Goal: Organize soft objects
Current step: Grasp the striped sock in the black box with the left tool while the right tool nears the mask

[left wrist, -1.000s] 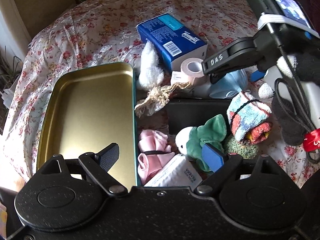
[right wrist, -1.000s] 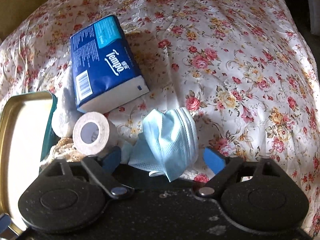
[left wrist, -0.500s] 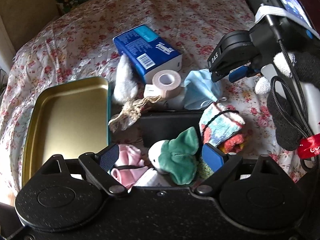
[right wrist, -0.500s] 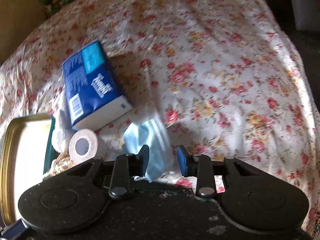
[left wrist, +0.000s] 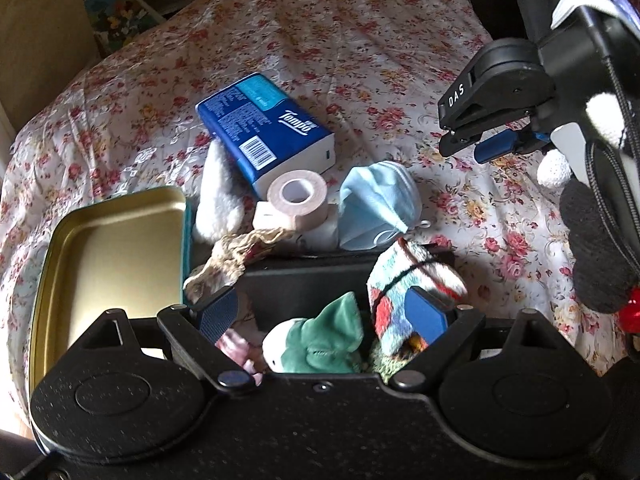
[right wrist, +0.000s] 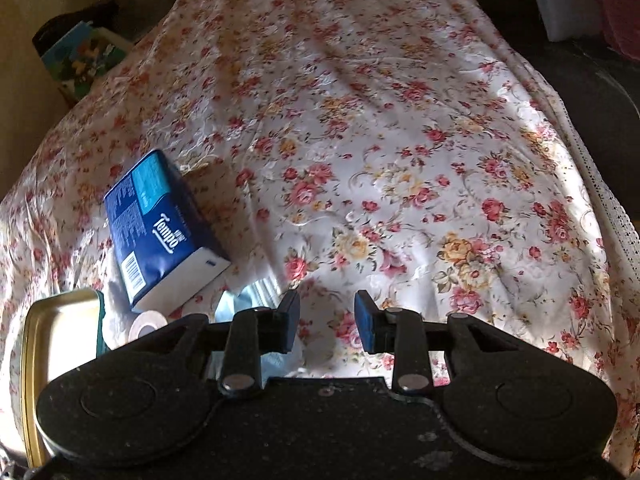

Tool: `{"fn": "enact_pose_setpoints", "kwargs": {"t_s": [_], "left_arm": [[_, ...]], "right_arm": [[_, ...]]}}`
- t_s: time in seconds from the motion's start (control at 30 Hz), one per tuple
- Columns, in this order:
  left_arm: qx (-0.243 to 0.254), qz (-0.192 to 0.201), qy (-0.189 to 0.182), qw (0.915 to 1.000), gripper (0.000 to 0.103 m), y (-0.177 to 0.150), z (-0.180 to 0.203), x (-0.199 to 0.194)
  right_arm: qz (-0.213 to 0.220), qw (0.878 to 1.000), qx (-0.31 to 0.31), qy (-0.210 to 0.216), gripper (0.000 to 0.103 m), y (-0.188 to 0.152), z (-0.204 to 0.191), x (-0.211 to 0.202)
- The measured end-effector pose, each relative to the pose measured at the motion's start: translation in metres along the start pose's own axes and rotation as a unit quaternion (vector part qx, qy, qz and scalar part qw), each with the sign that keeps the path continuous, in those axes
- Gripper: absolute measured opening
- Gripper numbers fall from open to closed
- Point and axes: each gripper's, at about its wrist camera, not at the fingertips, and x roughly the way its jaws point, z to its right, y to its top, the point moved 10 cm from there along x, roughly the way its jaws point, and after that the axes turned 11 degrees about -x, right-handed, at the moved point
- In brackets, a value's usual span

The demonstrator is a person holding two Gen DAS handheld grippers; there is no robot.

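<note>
Left gripper gaping over the black bin, gripping nothing. Right gripper partly parted, empty, above the bedspread. Mask lies against the bin's far edge, beside the tape roll.

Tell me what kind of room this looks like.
Probably a bedroom at home: the things lie on a bed under a floral bedspread, among them a tissue pack, a face mask and a plush toy.

Bare floral bed stretches toward its far edge; tissue pack, tape roll and mask crowd the near edge.
</note>
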Motion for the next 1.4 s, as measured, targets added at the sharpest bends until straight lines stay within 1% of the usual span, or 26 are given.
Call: {"fn": "enact_pose_setpoints", "kwargs": {"t_s": [0.13, 0.23, 0.4, 0.5, 0.63, 0.8, 0.87, 0.9, 0.93, 1.0, 1.03, 1.07, 1.1, 1.13, 1.27, 1.4], "left_arm": [[0.005, 0.002, 0.002, 1.0, 0.088, 0.002, 0.008, 0.006], [0.012, 0.007, -0.01, 0.9999, 0.089, 0.003, 0.016, 0.006], [0.054, 0.009, -0.028, 0.9981, 0.089, -0.006, 0.038, 0.008], [0.073, 0.001, -0.044, 0.9963, 0.089, -0.012, 0.054, 0.011], [0.095, -0.02, -0.059, 0.9935, 0.089, -0.021, 0.072, 0.02], [0.106, -0.05, -0.064, 0.991, 0.089, -0.035, 0.084, 0.032], [0.118, -0.053, -0.062, 0.9896, 0.088, -0.039, 0.089, 0.036], [0.125, -0.054, -0.063, 0.9887, 0.087, -0.041, 0.091, 0.038], [0.13, -0.055, -0.065, 0.9878, 0.083, -0.043, 0.094, 0.039], [0.14, -0.066, -0.073, 0.9853, 0.069, -0.046, 0.099, 0.042], [0.142, -0.074, -0.079, 0.9839, 0.059, -0.048, 0.102, 0.044], [0.143, -0.077, -0.086, 0.983, 0.053, -0.049, 0.104, 0.045], [0.143, -0.08, -0.094, 0.9819, 0.052, -0.049, 0.106, 0.044], [0.142, -0.084, -0.094, 0.9818, 0.052, -0.049, 0.106, 0.045], [0.119, -0.087, -0.101, 0.9839, 0.05, -0.045, 0.1, 0.044], [0.106, -0.062, -0.095, 0.9879, 0.05, -0.032, 0.092, 0.032]], "right_arm": [[-0.001, 1.0, 0.006, 0.005, 0.031, -0.001, 0.004, 0.0], [-0.001, 1.0, 0.008, 0.007, 0.031, 0.0, 0.007, 0.001], [-0.003, 1.0, 0.016, 0.01, 0.031, -0.001, 0.011, 0.002], [0.003, 1.0, 0.021, 0.007, 0.031, 0.001, 0.015, 0.0], [0.008, 1.0, 0.026, -0.003, 0.031, 0.002, 0.022, -0.001], [0.014, 0.999, 0.032, -0.008, 0.031, 0.004, 0.029, -0.004], [0.018, 0.999, 0.034, -0.014, 0.031, 0.005, 0.032, -0.004], [0.018, 0.999, 0.034, -0.018, 0.031, 0.005, 0.034, -0.004], [0.019, 0.999, 0.034, -0.02, 0.031, 0.004, 0.035, -0.004], [0.019, 0.999, 0.035, -0.021, 0.031, 0.004, 0.036, -0.004], [0.019, 0.999, 0.036, -0.021, 0.031, 0.004, 0.037, -0.003], [0.018, 0.999, 0.036, -0.02, 0.031, 0.004, 0.037, -0.002], [0.017, 0.999, 0.038, -0.02, 0.031, 0.004, 0.038, -0.002], [0.017, 0.999, 0.04, -0.018, 0.031, 0.004, 0.038, -0.001], [0.024, 0.999, 0.043, -0.015, 0.031, 0.005, 0.039, -0.002], [0.036, 0.998, 0.049, 0.007, 0.031, 0.007, 0.037, -0.007]]}}
